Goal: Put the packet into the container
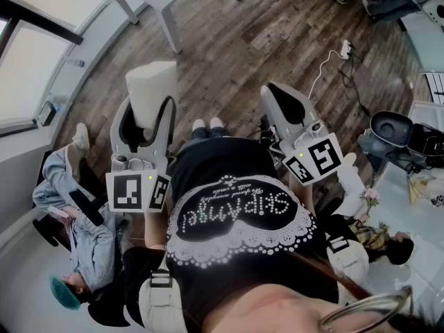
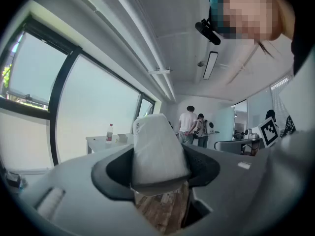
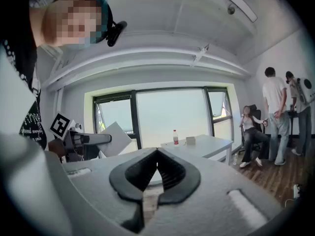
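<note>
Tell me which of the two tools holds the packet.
The left tool: the white packet is clamped between its jaws. The right tool has its jaws together with nothing between them.

The packet (image 1: pixel 151 82) sits in the left tool (image 1: pixel 148 109), left of the right tool (image 1: pixel 274 96).

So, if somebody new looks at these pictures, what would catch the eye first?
First comes the white packet, clamped between the jaws of the left gripper and held out over the wooden floor. Beside it, the right gripper is shut on nothing. No container shows in any view; only a white table with a bottle stands by the window.
</note>
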The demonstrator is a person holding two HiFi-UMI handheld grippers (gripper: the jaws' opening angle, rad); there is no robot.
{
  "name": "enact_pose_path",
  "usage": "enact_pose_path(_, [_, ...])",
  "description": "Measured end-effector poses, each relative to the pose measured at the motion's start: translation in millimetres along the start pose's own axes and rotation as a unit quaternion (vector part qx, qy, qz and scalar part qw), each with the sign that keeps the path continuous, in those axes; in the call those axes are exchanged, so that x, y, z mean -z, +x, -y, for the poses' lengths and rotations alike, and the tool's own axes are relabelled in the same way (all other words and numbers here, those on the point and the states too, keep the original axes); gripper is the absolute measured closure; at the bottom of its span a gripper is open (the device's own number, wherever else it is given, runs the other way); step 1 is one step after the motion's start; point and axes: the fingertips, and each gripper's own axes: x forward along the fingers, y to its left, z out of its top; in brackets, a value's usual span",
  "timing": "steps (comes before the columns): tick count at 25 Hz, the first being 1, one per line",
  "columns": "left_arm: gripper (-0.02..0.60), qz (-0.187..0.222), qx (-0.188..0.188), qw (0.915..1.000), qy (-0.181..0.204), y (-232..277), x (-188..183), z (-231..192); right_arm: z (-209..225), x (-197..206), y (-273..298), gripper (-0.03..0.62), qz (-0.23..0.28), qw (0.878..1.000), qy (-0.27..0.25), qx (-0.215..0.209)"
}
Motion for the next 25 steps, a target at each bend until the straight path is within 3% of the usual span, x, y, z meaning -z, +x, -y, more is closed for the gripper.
enact_pose_path(9, [0.304, -0.014, -0.009, 0.9999, -0.002, 20.4, 20.2, -8.7, 24.4, 3.2, 7.5, 0.592, -0.001, 1.000, 0.002, 0.017])
enact_pose_path(25, [0.304, -0.011, -0.010, 0.9999, -0.001, 60.9, 9.1, 13.2, 83.0, 0.6, -2.0, 0.592, -0.016, 0.999, 0.016, 0.032])
